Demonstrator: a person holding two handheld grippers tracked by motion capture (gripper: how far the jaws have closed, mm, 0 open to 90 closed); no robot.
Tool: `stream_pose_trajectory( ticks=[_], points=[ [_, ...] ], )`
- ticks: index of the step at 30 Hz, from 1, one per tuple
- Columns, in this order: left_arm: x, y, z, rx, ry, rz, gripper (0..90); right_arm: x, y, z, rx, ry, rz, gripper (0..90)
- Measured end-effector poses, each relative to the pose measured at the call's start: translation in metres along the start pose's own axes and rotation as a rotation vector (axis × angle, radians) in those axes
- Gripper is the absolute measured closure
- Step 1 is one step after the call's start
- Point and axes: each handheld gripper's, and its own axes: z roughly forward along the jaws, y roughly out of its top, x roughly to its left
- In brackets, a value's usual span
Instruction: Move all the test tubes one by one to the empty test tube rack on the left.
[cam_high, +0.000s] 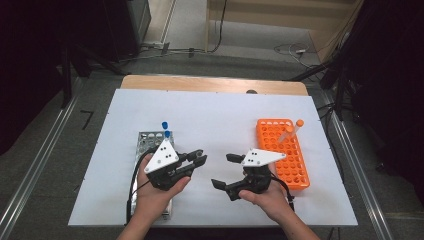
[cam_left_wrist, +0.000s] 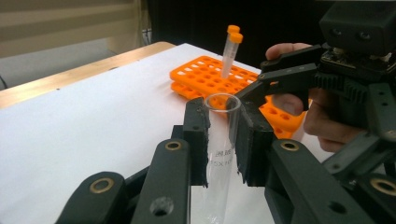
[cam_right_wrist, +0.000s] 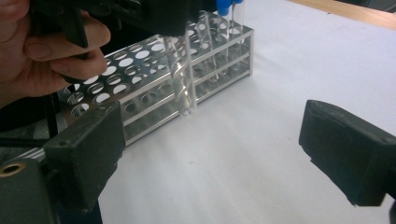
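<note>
Two grippers are hovering side by side over the near middle of the white tabletop (cam_high: 210, 115), each carried in one of the person's hands. In the high view the left gripper (cam_high: 197, 161) is sitting just right of the metal rack (cam_high: 148, 140), and its fingers (cam_left_wrist: 198, 135) are clenching a clear, uncapped glass tube (cam_left_wrist: 220, 154). The left gripper view is showing the tube standing upright between the two black pads, its open mouth rising a little above them and its lower part hanging below. Seen from the right gripper view, the same tube (cam_right_wrist: 183, 79) is hanging in the air just in front of the metal rack (cam_right_wrist: 154, 79), its rounded bottom lifted off the tabletop.

Opposite it, the right gripper (cam_high: 225, 170) is standing with its fingers (cam_right_wrist: 343, 149) released and spread wide, with nothing between them. No earlier picture is needed to see that they are apart: bare tabletop is showing across the gap in the right gripper view.

Behind the right hand, toward the right side, an orange rack (cam_high: 282, 150) is lying flat. One orange-capped tube (cam_high: 291, 130) is leaning in its far end; the left gripper view is showing that tube (cam_left_wrist: 229, 51) tilted in the orange rack (cam_left_wrist: 205, 74). Blue-capped tubes (cam_high: 165, 129) are standing at the far end of the metal rack.
</note>
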Motion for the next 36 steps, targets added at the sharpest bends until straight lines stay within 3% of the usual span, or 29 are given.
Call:
stream_pose_trajectory(
  ticks=[2,6,21,30,36],
  points=[
    [0.003,0.000,-0.003,-0.005,0.010,-0.004,76.8,-0.004,-0.001,-0.003,-0.004,0.006,0.012,0.0],
    [0.010,0.001,-0.010,-0.013,0.034,-0.016,76.9,-0.013,-0.004,-0.011,-0.005,0.002,0.021,0.0],
    [0.037,0.001,-0.034,-0.053,0.135,-0.058,76.8,-0.036,-0.014,-0.035,-0.004,-0.071,0.042,0.0],
    [0.051,-0.001,-0.050,-0.071,0.206,-0.073,76.8,-0.042,-0.024,-0.046,0.003,-0.097,0.060,0.0],
    [0.055,-0.006,-0.052,-0.062,0.240,-0.074,76.8,-0.045,-0.033,-0.057,0.011,-0.127,0.074,0.0]
  ],
)
